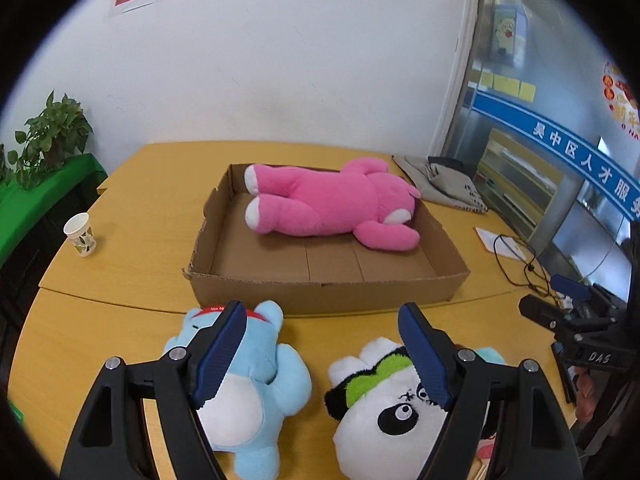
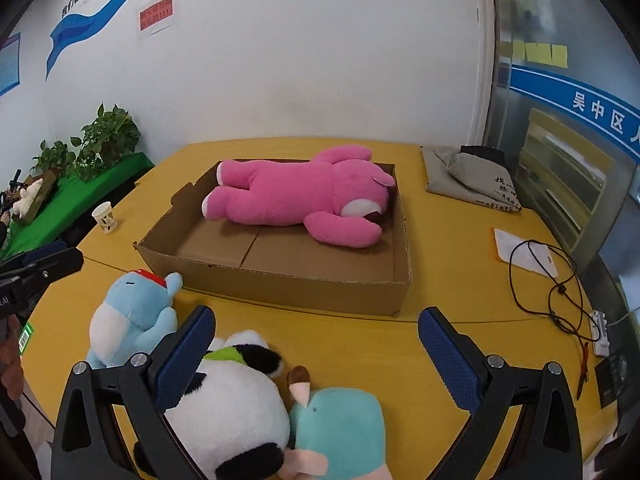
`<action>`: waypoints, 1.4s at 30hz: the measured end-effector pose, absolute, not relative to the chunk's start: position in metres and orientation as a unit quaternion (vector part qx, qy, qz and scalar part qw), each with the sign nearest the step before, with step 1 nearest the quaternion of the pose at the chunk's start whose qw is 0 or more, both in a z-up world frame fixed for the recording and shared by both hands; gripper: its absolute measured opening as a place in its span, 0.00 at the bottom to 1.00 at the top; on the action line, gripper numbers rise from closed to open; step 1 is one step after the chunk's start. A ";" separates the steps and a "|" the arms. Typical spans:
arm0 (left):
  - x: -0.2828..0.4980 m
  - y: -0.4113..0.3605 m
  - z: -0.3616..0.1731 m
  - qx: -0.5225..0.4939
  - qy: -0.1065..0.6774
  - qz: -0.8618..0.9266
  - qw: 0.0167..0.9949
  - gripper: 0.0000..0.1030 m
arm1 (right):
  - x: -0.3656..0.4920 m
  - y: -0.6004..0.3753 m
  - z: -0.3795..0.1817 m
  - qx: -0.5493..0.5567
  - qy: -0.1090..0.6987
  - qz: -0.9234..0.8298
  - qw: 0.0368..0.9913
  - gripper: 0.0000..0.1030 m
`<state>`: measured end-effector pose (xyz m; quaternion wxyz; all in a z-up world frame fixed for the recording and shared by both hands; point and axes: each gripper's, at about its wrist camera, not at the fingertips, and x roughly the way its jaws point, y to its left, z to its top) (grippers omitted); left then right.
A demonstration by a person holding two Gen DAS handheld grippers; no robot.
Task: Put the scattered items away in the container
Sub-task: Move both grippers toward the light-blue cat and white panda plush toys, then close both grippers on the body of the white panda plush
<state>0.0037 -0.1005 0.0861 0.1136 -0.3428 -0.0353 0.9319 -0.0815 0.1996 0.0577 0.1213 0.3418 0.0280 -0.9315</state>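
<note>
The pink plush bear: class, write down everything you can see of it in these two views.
The pink plush bear is a large soft toy of fuzzy fabric, with white soles on its feet and a white muzzle with a dark nose. It lies stretched out on its side inside the shallow cardboard box, along the far wall, head towards the right end. It rests on the box floor; nothing else touches it.

The box [image 1: 328, 292] is matt brown corrugated cardboard with rough torn edges; the pink bear [image 1: 332, 204], blue toy [image 1: 260, 364] and panda [image 1: 384, 420] are fuzzy plush cloth; the counter [image 1: 120, 272] is smooth yellow wood-look laminate; the cup [image 1: 80, 235] is paper.
</note>
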 end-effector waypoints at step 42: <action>0.032 -0.125 -0.092 -0.547 -0.328 0.688 0.347 0.79 | -0.049 0.159 -0.056 0.492 0.038 -0.775 0.395 0.99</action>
